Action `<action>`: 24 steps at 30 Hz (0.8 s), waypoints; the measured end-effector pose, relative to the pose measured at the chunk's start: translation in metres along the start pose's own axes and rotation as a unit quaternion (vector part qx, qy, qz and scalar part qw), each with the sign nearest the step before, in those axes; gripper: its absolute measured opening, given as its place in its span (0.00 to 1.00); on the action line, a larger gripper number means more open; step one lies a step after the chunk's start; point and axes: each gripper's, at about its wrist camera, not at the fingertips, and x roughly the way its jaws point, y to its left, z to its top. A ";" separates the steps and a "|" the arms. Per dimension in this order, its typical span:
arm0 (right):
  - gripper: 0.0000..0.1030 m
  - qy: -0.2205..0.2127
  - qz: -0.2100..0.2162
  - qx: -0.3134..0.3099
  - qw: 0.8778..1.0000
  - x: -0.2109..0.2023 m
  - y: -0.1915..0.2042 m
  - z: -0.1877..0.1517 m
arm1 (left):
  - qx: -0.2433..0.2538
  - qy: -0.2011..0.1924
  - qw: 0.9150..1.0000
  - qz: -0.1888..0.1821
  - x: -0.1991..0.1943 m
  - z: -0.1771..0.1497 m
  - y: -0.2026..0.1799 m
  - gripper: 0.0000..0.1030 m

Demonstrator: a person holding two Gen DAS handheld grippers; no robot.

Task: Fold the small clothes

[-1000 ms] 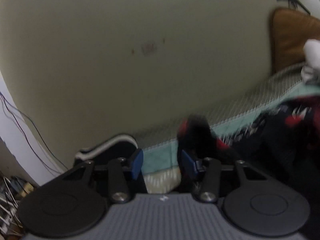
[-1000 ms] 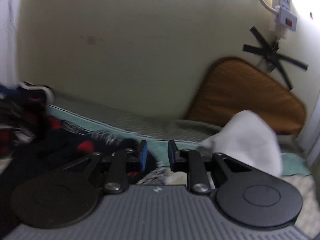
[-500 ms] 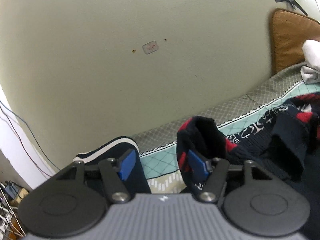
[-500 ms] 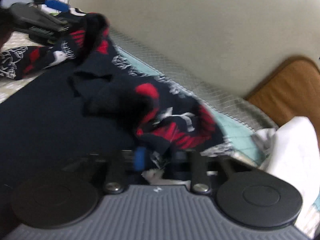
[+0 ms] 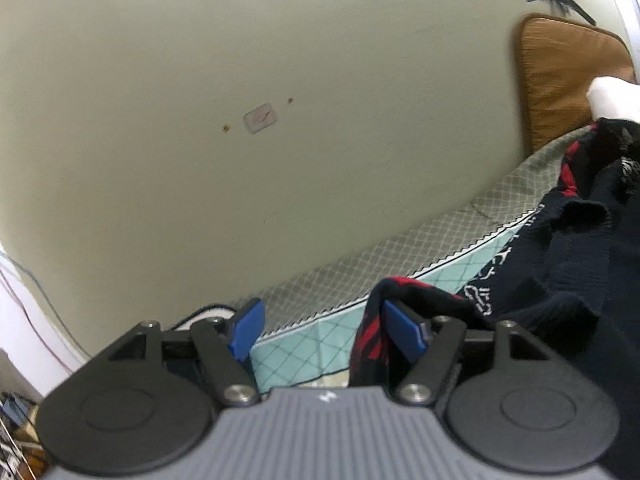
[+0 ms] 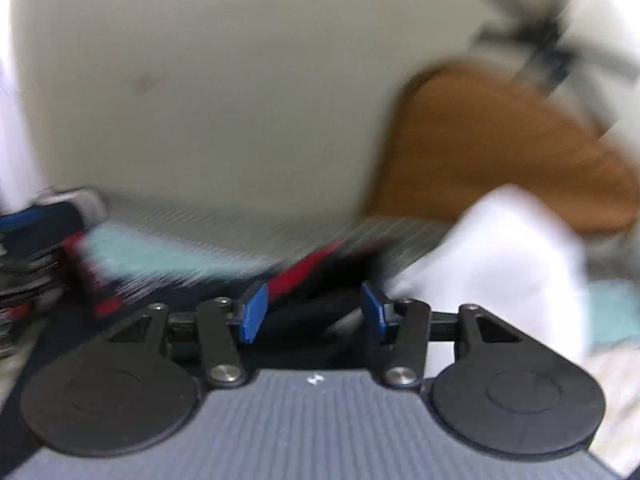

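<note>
A dark navy garment with red and white pattern [image 5: 568,264] lies crumpled on the bed at the right of the left wrist view. My left gripper [image 5: 320,330] is open; a fold of the garment drapes over its right finger [image 5: 402,330]. In the blurred right wrist view the same garment [image 6: 316,280] lies between and beyond the blue pads. My right gripper [image 6: 314,310] is open over it. The left gripper shows as a blurred blue shape [image 6: 44,220] at the left edge.
A teal and grey patterned bedspread [image 5: 360,272] runs along a cream wall [image 5: 280,100]. A brown cushion [image 5: 560,80] leans in the corner with white cloth [image 6: 512,264] in front of it. A dark striped item [image 5: 208,314] lies behind my left finger.
My right gripper has opened and swung up from the garment to face the wall and cushion, blurring its view. My left gripper has opened wider; the cloth still hangs on its right finger.
</note>
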 end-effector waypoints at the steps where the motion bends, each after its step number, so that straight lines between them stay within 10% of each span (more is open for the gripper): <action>1: 0.48 0.021 0.028 -0.004 0.999 0.010 0.009 -0.006 | 0.012 -0.003 1.000 0.000 0.000 -0.001 -0.002 0.65; 8: 0.23 0.126 0.089 -0.024 0.988 0.094 0.027 -0.011 | 0.057 0.020 0.997 0.037 0.029 0.001 -0.014 0.65; 12: 0.29 -0.029 0.069 0.118 0.990 0.120 0.011 0.029 | -0.088 0.083 0.987 0.108 0.069 0.028 0.032 0.65; 15: 0.32 -0.041 0.076 0.186 0.979 0.119 0.000 0.034 | -0.166 0.095 0.979 0.067 0.057 0.024 0.068 0.66; 18: 0.34 -0.038 0.071 0.136 0.987 0.091 0.003 0.020 | -0.143 0.082 0.983 0.076 0.028 0.011 0.077 0.78; 24: 0.40 -0.033 0.081 0.078 0.993 -0.004 -0.038 -0.031 | -0.135 0.062 0.989 -0.025 -0.065 -0.023 0.079 0.81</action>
